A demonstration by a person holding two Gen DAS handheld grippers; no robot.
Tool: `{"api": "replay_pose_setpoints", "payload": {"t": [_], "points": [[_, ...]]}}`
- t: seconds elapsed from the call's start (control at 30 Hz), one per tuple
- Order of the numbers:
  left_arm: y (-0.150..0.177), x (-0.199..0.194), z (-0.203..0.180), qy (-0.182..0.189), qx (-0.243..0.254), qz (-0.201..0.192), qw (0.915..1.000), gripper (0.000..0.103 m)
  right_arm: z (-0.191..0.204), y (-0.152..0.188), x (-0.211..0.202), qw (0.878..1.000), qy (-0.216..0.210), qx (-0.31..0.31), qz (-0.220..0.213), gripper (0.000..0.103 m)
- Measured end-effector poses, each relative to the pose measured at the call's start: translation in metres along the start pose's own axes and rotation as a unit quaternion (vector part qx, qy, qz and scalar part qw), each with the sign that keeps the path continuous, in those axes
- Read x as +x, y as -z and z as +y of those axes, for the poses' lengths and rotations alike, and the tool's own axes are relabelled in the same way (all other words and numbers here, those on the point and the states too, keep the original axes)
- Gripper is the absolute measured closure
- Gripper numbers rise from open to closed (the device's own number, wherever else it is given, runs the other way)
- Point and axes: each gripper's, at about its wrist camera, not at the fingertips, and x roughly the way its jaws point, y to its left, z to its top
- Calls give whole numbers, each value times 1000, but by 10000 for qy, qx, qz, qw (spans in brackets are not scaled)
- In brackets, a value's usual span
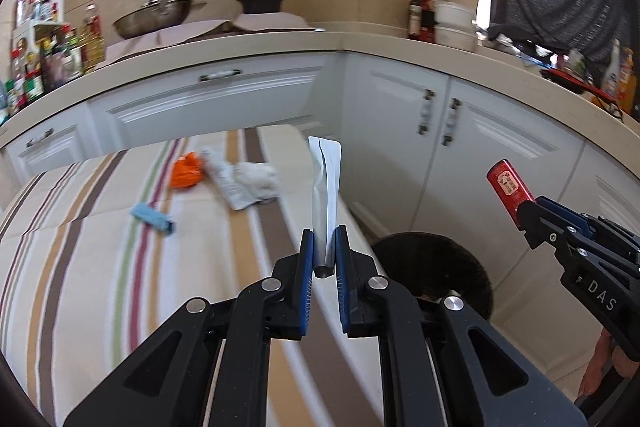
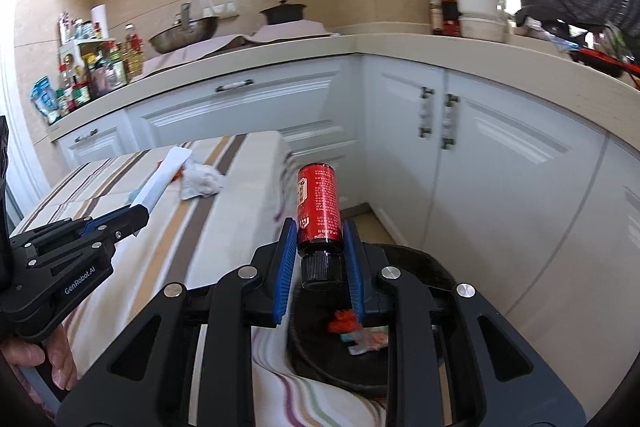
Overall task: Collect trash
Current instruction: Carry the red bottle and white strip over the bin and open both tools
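Red plastic bottle point(image 2: 319, 205) pinched cap-down in right gripper point(image 2: 319, 259) above black round bin point(image 2: 424, 267) for dropping; left gripper point(image 1: 324, 259) pinches flattened white tube point(image 1: 325, 187).

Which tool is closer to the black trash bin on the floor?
Right. The right tool, gripping a red bottle, hangs directly over the black trash bin; the left tool, gripping a white tube, sits above the striped table's edge.
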Motion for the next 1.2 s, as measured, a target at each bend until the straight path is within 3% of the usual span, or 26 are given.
{"api": "replay_pose_setpoints", "payload": {"t": [0.33,0.97,1.13,1.2], "points": [[-2,21,-48,261,284,-6,9993,91,-46,8,-1,9988,405,278,-72,80],[4,68,-86,330,452,410,9976,89,-74,21,45,9979,437,443,200,80],[2,77,-92,329,456,575,9968,80,-80,23,56,9970,449,570,252,75],[2,82,-92,368,405,690,9961,62,-85,23,58,9962,465,692,252,64]]}}
